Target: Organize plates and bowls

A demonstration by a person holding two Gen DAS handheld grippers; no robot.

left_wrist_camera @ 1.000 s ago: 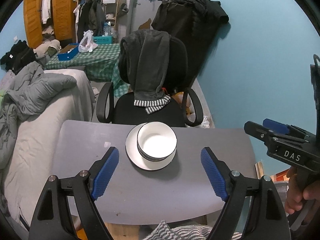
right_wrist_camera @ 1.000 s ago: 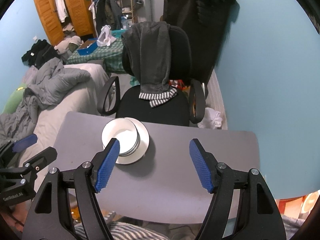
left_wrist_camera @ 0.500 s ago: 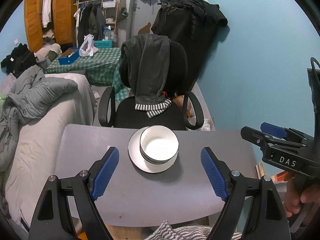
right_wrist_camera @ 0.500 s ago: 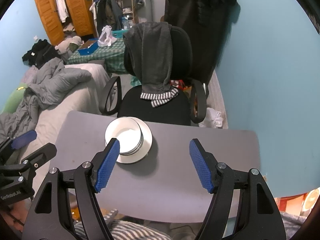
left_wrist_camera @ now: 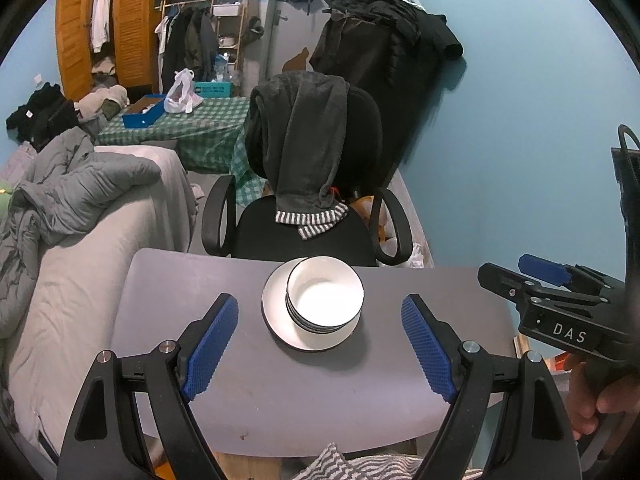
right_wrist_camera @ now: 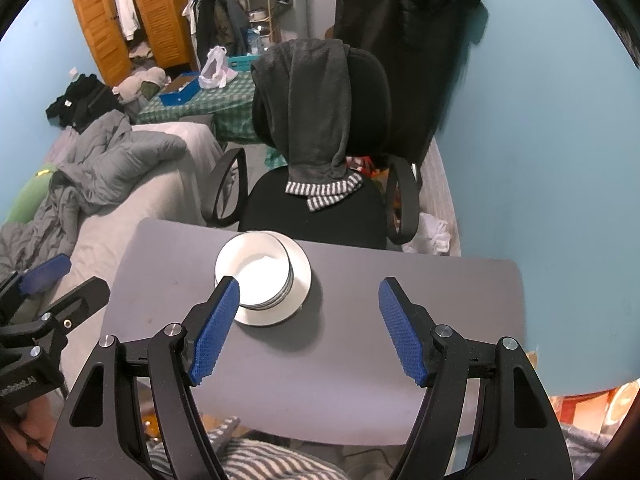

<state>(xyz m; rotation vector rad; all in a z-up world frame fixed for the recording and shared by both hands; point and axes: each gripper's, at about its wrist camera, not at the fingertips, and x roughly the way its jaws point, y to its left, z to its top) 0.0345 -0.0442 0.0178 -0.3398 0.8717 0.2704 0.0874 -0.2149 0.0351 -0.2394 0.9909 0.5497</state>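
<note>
Raised and drawn back slightly since earlier: left tool (left_wrist_camera: 320,344) and right tool (right_wrist_camera: 309,330), both spread wide, holding nothing. Stacked bowls (left_wrist_camera: 325,300) on plate (left_wrist_camera: 276,320), near desk (left_wrist_camera: 260,408) far edge; bare surface around. Office chair (left_wrist_camera: 304,236) behind.

White bowls (left_wrist_camera: 325,298), perhaps three, stacked on plate (left_wrist_camera: 276,320)

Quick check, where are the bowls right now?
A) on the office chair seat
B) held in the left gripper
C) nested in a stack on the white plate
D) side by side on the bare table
C: the bowls sit nested in one stack on the white plate on the grey table, with the left gripper and right gripper both open and holding nothing.
</note>
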